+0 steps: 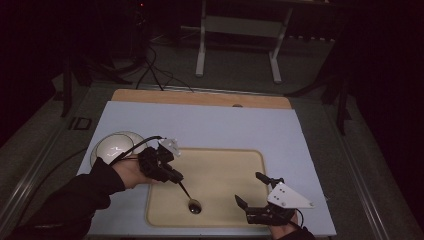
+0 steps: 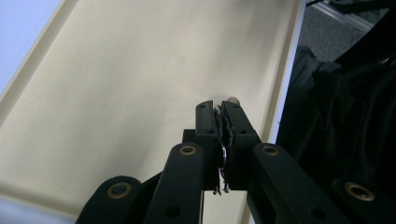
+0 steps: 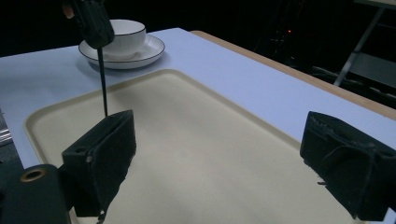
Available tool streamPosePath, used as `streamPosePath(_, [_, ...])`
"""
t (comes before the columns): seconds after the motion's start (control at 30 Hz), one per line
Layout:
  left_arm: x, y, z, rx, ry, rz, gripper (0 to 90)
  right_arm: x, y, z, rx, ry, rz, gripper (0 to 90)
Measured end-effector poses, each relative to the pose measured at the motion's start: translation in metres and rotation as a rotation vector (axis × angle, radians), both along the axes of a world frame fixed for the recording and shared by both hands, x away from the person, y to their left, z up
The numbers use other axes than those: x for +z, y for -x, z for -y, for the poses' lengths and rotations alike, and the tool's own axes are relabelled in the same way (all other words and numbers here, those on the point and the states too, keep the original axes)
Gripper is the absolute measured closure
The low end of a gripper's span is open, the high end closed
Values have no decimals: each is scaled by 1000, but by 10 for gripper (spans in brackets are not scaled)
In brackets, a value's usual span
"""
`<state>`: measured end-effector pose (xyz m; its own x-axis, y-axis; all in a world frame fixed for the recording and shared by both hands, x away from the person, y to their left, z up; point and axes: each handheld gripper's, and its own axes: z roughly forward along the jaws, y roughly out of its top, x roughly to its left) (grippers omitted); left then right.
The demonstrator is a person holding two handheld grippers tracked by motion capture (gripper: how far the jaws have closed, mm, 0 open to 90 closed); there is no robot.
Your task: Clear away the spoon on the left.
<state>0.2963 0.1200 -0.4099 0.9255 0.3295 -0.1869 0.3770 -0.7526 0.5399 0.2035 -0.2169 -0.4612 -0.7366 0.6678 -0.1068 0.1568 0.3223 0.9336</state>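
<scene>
My left gripper (image 1: 176,177) is shut on the handle of a dark spoon (image 1: 192,205), which slants down to the beige tray (image 1: 225,165). The spoon's bowl is low over the tray's front part; I cannot tell whether it touches. In the left gripper view the jaws (image 2: 218,109) meet on the thin handle, whose end (image 2: 232,100) pokes out past them. My right gripper (image 1: 250,188) hovers open over the tray's front right with nothing in it. In the right gripper view its jaws (image 3: 219,135) stand wide apart, and the spoon handle (image 3: 103,88) hangs from the left gripper (image 3: 93,23).
A white cup (image 3: 122,29) sits on a saucer (image 3: 140,53) on the pale blue mat, left of the tray and behind the left hand (image 1: 116,146). A wooden table edge (image 1: 200,97) runs along the back. Cables and a stand's legs lie on the floor beyond.
</scene>
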Motion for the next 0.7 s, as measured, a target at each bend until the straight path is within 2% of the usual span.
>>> streamPosePath(0.07, [-1,-1,2,-3,21,24,852,0,0,0,2,-1,-2,107])
streamPosePath(0.23, [-6,-5,5,-20,91,53,856,0,-1,0,3,-2,-4,108])
streamPosePath(0.4, [-12,-12,9,-5,135,50,856,0,-1,0,7,-4,-6,108])
streamPosePath(0.7, [-24,-27,15,64,172,38,836,-1,-2,1,10,-6,-16,108])
